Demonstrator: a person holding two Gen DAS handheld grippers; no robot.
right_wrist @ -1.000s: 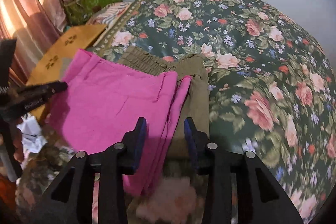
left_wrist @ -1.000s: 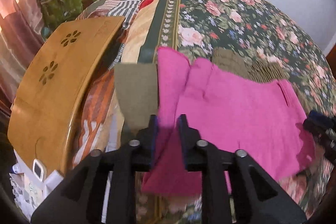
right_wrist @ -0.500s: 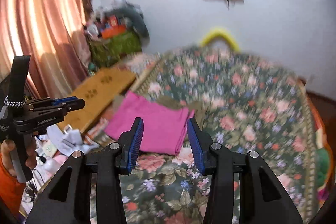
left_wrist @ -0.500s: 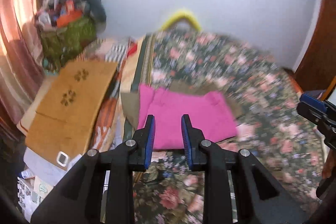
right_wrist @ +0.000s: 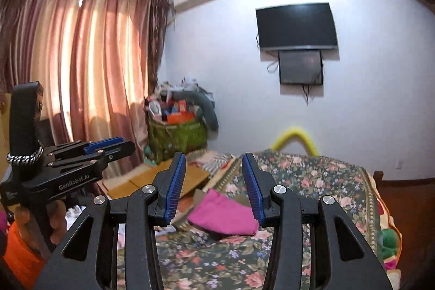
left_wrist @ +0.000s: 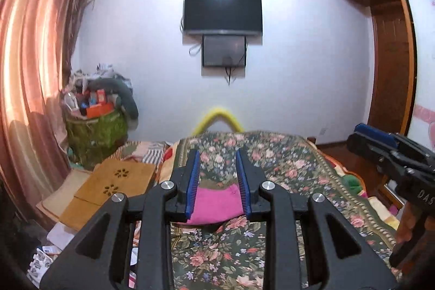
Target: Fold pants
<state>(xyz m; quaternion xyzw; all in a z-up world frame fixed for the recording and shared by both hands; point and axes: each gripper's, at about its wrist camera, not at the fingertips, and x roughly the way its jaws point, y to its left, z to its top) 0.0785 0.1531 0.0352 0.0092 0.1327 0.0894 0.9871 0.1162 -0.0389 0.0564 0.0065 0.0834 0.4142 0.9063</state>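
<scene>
The folded pink pants (left_wrist: 216, 204) lie flat on the floral bed cover (left_wrist: 285, 167), on top of an olive garment whose edge shows behind them. They also show in the right wrist view (right_wrist: 225, 215). My left gripper (left_wrist: 217, 167) is open and empty, held well back from and above the pants. My right gripper (right_wrist: 214, 170) is open and empty, also pulled back above the bed. Each gripper appears in the other's view: the right one (left_wrist: 386, 143) at the right edge, the left one (right_wrist: 108, 144) at the left.
A wooden lap table (left_wrist: 108, 186) lies left of the bed. A green basket of clutter (left_wrist: 95, 127) stands by the pink curtains (right_wrist: 81, 72). A TV (left_wrist: 223, 12) hangs on the far wall. A wooden wardrobe (left_wrist: 388, 59) stands at the right.
Both grippers have lifted up and back from the pants and opened wider. The pink pants stay folded on the bed.
</scene>
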